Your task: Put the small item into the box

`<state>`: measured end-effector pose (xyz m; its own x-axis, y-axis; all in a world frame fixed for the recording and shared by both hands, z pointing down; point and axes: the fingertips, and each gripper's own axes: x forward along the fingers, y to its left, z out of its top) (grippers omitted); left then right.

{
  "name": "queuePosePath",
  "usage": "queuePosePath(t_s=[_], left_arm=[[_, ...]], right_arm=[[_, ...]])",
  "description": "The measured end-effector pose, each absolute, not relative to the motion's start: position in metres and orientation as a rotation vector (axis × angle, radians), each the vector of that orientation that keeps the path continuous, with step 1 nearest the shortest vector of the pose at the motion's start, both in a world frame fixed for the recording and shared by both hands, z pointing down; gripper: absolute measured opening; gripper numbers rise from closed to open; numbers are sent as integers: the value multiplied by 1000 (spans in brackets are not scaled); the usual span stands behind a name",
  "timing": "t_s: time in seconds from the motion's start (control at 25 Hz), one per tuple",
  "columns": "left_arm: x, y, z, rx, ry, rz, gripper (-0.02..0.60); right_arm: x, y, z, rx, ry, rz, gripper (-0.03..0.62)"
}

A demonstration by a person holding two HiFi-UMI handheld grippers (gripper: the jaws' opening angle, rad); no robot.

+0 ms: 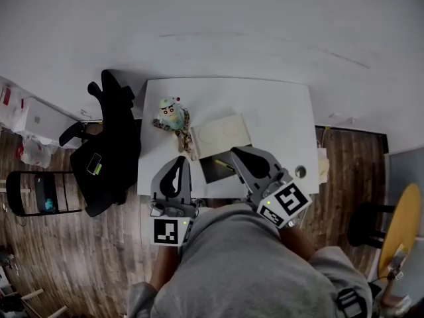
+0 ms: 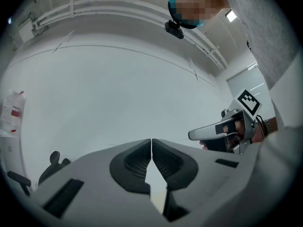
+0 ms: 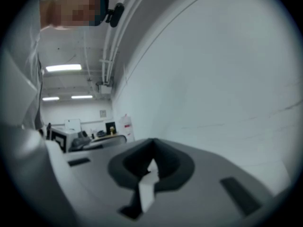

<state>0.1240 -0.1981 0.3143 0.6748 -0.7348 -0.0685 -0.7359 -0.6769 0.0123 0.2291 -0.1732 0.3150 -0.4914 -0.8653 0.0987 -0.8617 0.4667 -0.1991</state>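
A small doll figure [image 1: 171, 114] with a pale green cap lies on the white table [image 1: 278, 118] at its left side. To its right is a box [image 1: 217, 167] with a dark inside and a beige lid [image 1: 220, 135] folded back; a thin yellow-green streak shows inside. My left gripper [image 1: 179, 159] is held near the table's front edge, shut and empty. My right gripper [image 1: 234, 152] hovers over the box's front, also shut and empty. In the left gripper view the left gripper [image 2: 151, 140] points at a bare wall, as does the right gripper [image 3: 152, 142] in its own view.
A black office chair [image 1: 109, 144] stands against the table's left side, with a black stool [image 1: 33, 192] further left. A round yellow seat [image 1: 399, 225] is at the right. A small round fitting [image 1: 301, 171] sits near the table's front right corner.
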Motion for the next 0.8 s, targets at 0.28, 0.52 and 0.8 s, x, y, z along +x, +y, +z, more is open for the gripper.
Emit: queuePosePath(t_s=[0.28, 0.52, 0.8], left_arm=[[123, -187, 321, -2864, 1257, 57, 38], [120, -181, 324, -2868, 1278, 57, 38], [116, -176, 327, -2869, 1295, 43, 38]], right_arm=[[229, -166, 321, -1598, 2699, -337, 32], [228, -163, 326, -1599, 2712, -362, 32], [225, -160, 329, -1583, 2742, -362, 32]])
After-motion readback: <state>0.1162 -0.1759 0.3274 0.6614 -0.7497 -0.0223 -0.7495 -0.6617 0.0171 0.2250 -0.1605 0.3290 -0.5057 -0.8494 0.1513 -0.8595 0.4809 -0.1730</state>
